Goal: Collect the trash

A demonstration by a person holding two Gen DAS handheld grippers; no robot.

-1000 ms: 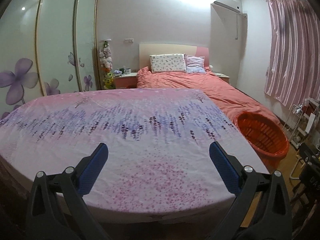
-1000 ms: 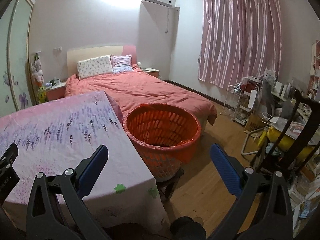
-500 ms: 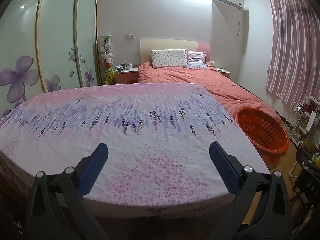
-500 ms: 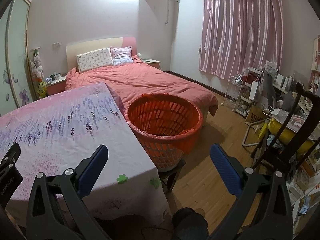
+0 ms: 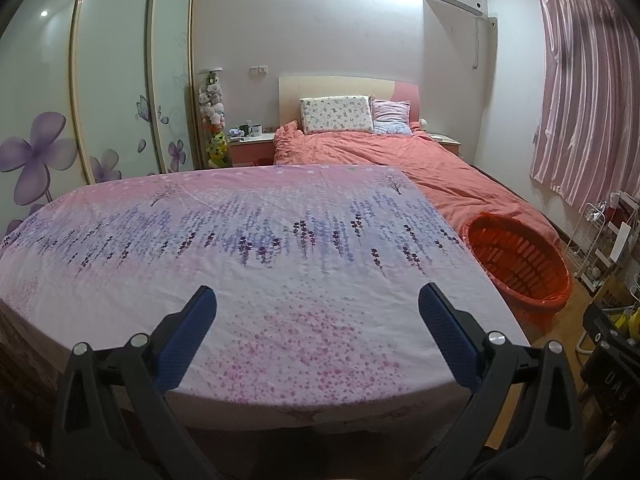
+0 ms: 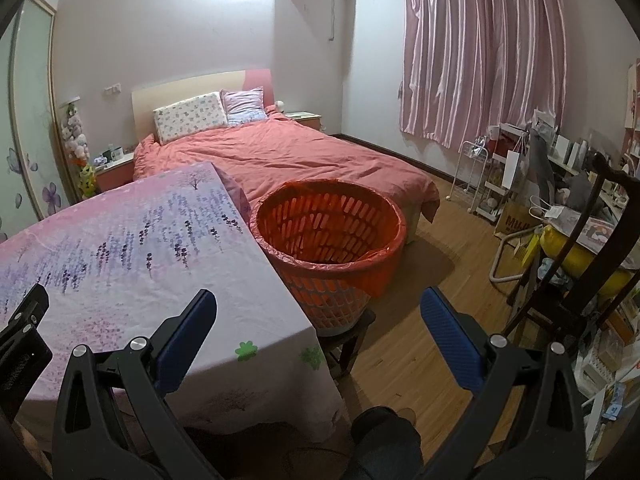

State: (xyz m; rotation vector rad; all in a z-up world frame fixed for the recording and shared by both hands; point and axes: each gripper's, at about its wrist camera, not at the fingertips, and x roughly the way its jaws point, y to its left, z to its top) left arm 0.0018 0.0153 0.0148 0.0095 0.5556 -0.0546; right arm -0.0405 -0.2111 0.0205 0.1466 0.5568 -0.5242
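An orange slotted basket (image 6: pixel 330 236) lined with an orange bag stands on a low dark stool right of the table; it also shows in the left wrist view (image 5: pixel 516 260). A table under a pink and purple flowered cloth (image 5: pixel 260 248) shows no trash on it; it also shows in the right wrist view (image 6: pixel 120 248). My left gripper (image 5: pixel 318 300) is open and empty above the table's near edge. My right gripper (image 6: pixel 318 300) is open and empty above the table's right corner, short of the basket. The left gripper's body (image 6: pixel 20 340) shows at the left edge.
A bed with a salmon quilt (image 6: pixel 288 156) lies behind the table. A wardrobe with flower-print sliding doors (image 5: pixel 100 92) stands left. Pink curtains (image 6: pixel 500 52), a white cart (image 6: pixel 492 176), a dark wooden chair (image 6: pixel 592 248) and clutter fill the right. Wooden floor (image 6: pixel 432 292) lies beside the basket.
Both grippers have risen and tilted a little, so the table and basket sit lower in view. Both stay open and empty. Nothing on the table has moved.
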